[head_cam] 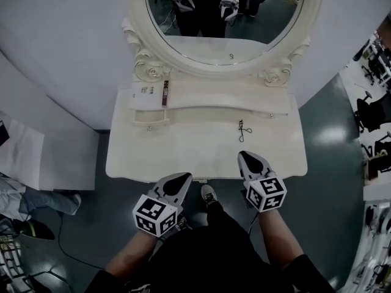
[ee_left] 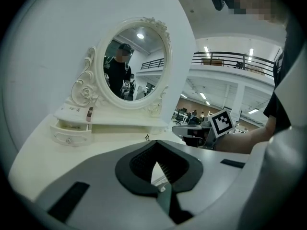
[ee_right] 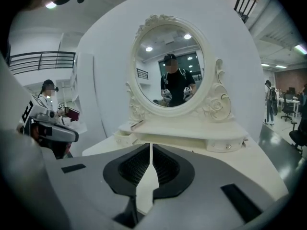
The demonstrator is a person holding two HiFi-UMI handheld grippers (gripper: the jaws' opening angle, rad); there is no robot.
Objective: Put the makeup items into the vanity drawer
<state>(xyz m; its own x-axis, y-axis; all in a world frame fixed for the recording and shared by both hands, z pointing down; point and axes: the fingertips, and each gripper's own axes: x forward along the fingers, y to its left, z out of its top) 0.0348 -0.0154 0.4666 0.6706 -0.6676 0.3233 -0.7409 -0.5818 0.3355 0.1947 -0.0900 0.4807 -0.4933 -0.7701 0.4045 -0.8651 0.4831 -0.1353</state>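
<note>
Both my grippers hang at the vanity's front edge, well short of the mirror (head_cam: 275,32). The left gripper (head_cam: 177,184) and the right gripper (head_cam: 251,162) each have their jaws pressed together, and neither holds anything. A slim brown tube (head_cam: 165,93) lies on the shelf under the mirror's left side, and a small black piece (head_cam: 243,129) lies on the top below the mirror. The drawer (head_cam: 148,119) under the mirror's left side looks only partly open. If I nudge the tube with closed jaws it could roll off the shelf. With an opening that narrow, an item I let go of could also miss the drawer.
</note>
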